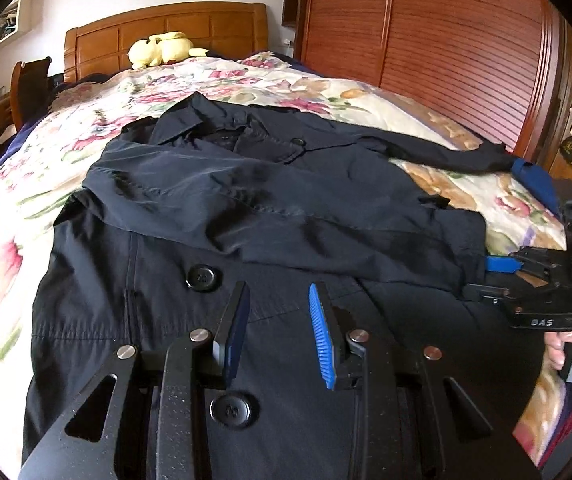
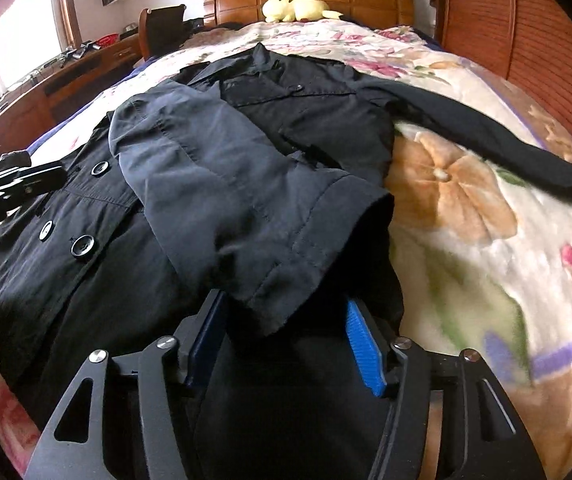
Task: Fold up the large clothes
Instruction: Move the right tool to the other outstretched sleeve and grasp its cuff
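A dark navy coat [image 1: 134,280] lies button-side up on a floral bedspread [image 1: 18,208]. One sleeve [image 2: 222,184] is folded across its front, with the cuff [image 2: 310,248] near the coat's right edge. The other sleeve [image 2: 486,140] stretches out to the right over the bed. My right gripper [image 2: 286,312] is open, its blue pads [image 2: 362,344] wide apart on either side of the cuff's end without pressing it. It also shows at the right edge of the left wrist view as the right gripper [image 1: 486,278]. My left gripper [image 1: 280,292] hovers open over the coat's lower front beside a button [image 1: 202,278], with nothing between its fingers.
A yellow plush toy [image 1: 162,50] lies by the wooden headboard [image 1: 190,28]. A slatted wooden wardrobe [image 1: 426,40] runs along the bed's right side. A desk [image 2: 66,76] and chair [image 2: 162,28] stand on the left. A person's hand [image 1: 566,344] holds the right gripper.
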### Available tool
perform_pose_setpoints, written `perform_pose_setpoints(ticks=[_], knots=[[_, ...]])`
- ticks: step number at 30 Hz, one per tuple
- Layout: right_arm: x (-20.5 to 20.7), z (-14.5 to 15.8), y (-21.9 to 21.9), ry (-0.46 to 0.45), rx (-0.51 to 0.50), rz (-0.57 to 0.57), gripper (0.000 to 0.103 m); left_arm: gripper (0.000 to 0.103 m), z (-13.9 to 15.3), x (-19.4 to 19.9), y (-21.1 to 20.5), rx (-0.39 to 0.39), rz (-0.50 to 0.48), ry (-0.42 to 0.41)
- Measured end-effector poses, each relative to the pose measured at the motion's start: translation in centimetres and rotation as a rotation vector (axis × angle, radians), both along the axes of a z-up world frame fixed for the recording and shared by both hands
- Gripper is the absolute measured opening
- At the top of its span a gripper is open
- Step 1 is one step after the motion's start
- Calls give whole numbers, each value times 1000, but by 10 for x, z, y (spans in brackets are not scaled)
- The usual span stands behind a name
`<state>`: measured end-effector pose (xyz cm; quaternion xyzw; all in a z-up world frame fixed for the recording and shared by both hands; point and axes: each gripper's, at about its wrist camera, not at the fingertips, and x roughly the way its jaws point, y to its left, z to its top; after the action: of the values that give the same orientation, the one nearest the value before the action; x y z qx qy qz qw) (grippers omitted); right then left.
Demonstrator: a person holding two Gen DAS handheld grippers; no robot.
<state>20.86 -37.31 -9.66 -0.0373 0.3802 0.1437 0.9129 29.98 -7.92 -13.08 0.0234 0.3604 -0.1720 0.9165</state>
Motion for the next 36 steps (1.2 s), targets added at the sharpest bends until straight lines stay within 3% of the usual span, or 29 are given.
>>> perform_pose_setpoints(ticks=[9, 21, 24, 26, 30, 36], knots=[[6, -7, 11, 20, -59, 21, 77, 32, -20, 1, -6, 34, -19, 27], [0, 0, 8, 73, -66, 17, 82, 32, -20, -5, -2, 12, -13, 7], [-7, 27, -15, 46, -25, -14, 82, 32, -20, -6, -3, 18, -15, 4], [-8, 55, -39, -24, -60, -91, 82, 32, -21, -5, -3, 21, -16, 3], [16, 92, -87, -71, -137, -180, 82, 32, -21, -6, -4, 20, -18, 1], [78, 102, -150, -36, -222, -305, 82, 32, -21, -7, -4, 19, -15, -4]])
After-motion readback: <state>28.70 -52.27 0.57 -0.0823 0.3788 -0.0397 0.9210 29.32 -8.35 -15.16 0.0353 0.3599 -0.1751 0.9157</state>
